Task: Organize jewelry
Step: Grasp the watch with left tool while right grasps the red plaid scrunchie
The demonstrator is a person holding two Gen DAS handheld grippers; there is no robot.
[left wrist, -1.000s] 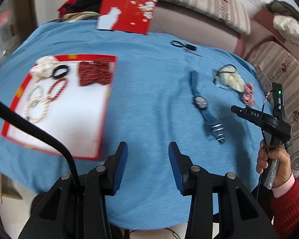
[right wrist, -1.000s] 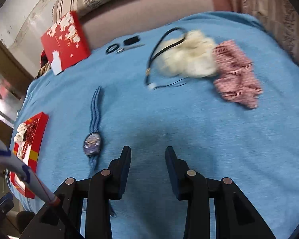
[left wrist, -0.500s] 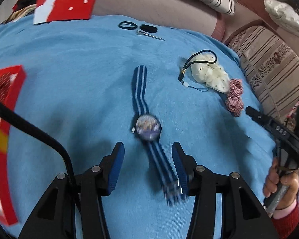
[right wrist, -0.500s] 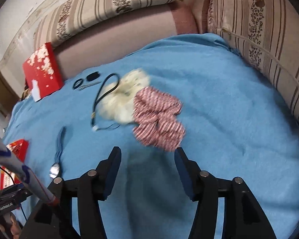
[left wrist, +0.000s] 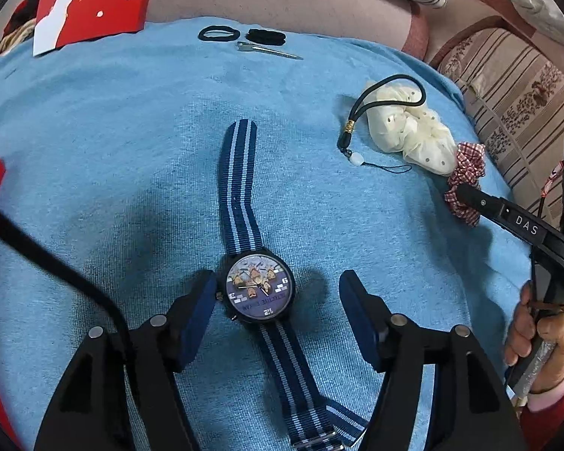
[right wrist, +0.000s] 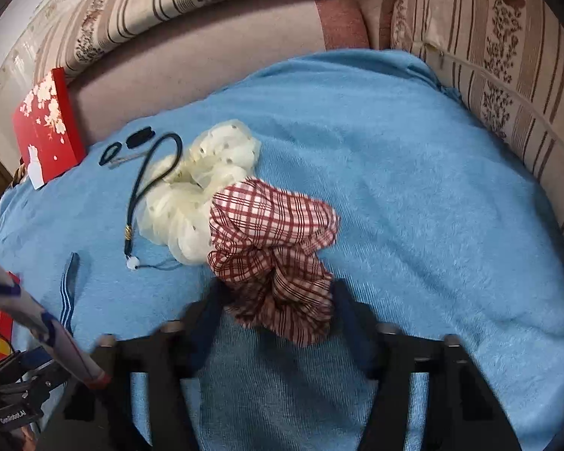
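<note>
Blue-padded fingers (left wrist: 203, 308) of the left gripper (left wrist: 278, 310) have just been opening and stand wide around the round black-cased watch with a navy-and-pale-blue striped fabric strap (left wrist: 260, 290), its case just beside the left pad, clear of the right. Right gripper (right wrist: 276, 308), blurred, has just been closing with the red-and-white checked fabric scrunchie (right wrist: 270, 248) between its fingers; whether the pads press it cannot be told. Beyond lies a cream dotted scrunchie (right wrist: 203, 195) on blue cloth (right wrist: 413, 195)
</note>
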